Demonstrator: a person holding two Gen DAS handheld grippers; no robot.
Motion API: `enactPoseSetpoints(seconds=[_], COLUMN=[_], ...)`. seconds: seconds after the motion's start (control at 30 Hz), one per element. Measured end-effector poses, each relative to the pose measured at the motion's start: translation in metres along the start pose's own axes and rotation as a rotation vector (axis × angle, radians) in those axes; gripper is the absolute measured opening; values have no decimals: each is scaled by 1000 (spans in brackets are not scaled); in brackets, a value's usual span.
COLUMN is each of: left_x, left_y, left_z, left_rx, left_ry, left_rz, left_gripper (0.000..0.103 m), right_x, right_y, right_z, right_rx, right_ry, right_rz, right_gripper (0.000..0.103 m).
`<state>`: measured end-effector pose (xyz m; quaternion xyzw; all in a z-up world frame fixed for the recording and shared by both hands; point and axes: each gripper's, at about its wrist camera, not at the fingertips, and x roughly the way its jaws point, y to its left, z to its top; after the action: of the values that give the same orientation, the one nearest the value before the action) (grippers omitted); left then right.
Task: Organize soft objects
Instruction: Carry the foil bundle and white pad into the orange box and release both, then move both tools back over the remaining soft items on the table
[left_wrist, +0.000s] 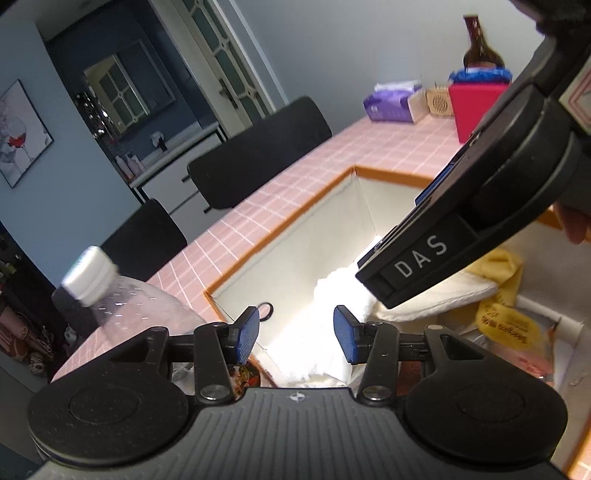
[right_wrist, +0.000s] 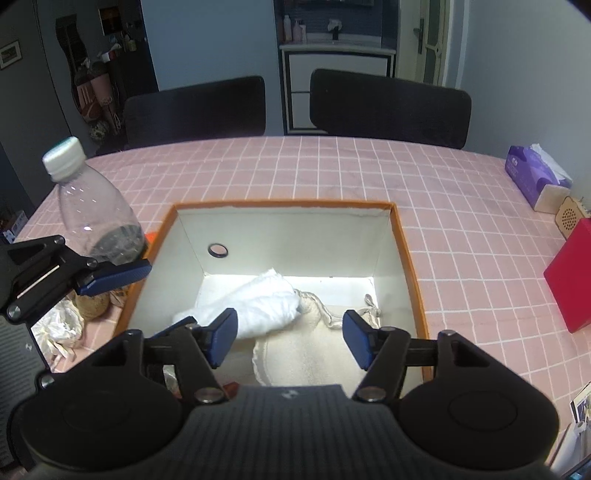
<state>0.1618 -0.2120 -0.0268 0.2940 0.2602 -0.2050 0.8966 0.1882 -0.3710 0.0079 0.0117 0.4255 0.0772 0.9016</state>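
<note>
Now both grippers hang above the open box (right_wrist: 406, 236), and neither one carries anything. The right gripper (right_wrist: 290, 338) has its blue fingers (right_wrist: 223, 334) wide apart over the box floor; the left gripper (left_wrist: 295, 334) is also spread open, just over the near left corner of the box.

Inside the box two soft things already lie: a white cloth (right_wrist: 258, 306), crumpled and bunched, and a cream drawstring pouch (right_wrist: 314, 354) of rough woven fabric, flat, with its cord loose. They touch each other; the cloth lies partly on the pouch edge. So I judge that the placing step for these is finished and a next pick is to come.

Beside the box on the left, on the pink checked table (right_wrist: 461, 221), lies a crinkled pale bag (right_wrist: 59, 328), which seems the next soft candidate. A clear plastic bottle (right_wrist: 96, 214) stands near it, rigid and light, so the reach must pass without knocking it. The box walls are stiff white card with an orange rim.
</note>
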Motion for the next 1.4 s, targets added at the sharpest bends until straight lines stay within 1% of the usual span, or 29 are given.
enactPoseSetpoints(seconds=[0.13,0.2,0.23,0.33,0.43,0.53,0.7,0.77,0.83,0.9,1.0,1.1,1.17,1.3,1.4], left_x=[-21,-28,-31,-36,-43,-54,-71,-79,-87,-93,-100,-105,-105,-102,-102], left_y=[6,8,10,13,19,26,39,44,46,49,57,67,74,86,93], left_z=[-5,-7,-9,-15,-24,-36,-60,-70,-80,-92,-111,-133,-148,-178,-199], left_rx=[-33,-52,-63,-81,-89,-105,-168,-198,-211,-222,-274,-342,-382,-453,-495], left_ry=[-49,-70,-82,-94,-101,-142,-177,-199,-204,-220,-220,-218,-218,-178,-157], left_rz=[-7,-13,-15,-9,-4,-13,-10,-6,1,8,22,34,47,82,96], left_gripper=[55,55,55,55,55,55,55,55,56,56,56,56,56,56,56], right_x=[-22,-32,-36,-44,-49,-57,-73,-79,-84,-89,-96,-97,-94,-80,-63], right_y=[9,13,16,24,36,47,74,86,99,114,135,153,163,181,192], right_z=[-4,-7,-8,-14,-20,-26,-37,-45,-56,-68,-83,-97,-106,-124,-137], right_rx=[-1,-2,-3,-9,-35,-59,-114,-127,-143,-165,-201,-235,-250,-236,-210], right_ry=[-49,-68,-75,-89,-93,-106,-146,-170,-197,-240,-270,-309,-328,-360,-386], right_rz=[-7,-10,-8,-10,-33,-49,-51,-41,-29,-18,-2,-21,-14,50,85], right_gripper=[70,75,76,77,77,77,77,77,77,77,79,80,80,81,81])
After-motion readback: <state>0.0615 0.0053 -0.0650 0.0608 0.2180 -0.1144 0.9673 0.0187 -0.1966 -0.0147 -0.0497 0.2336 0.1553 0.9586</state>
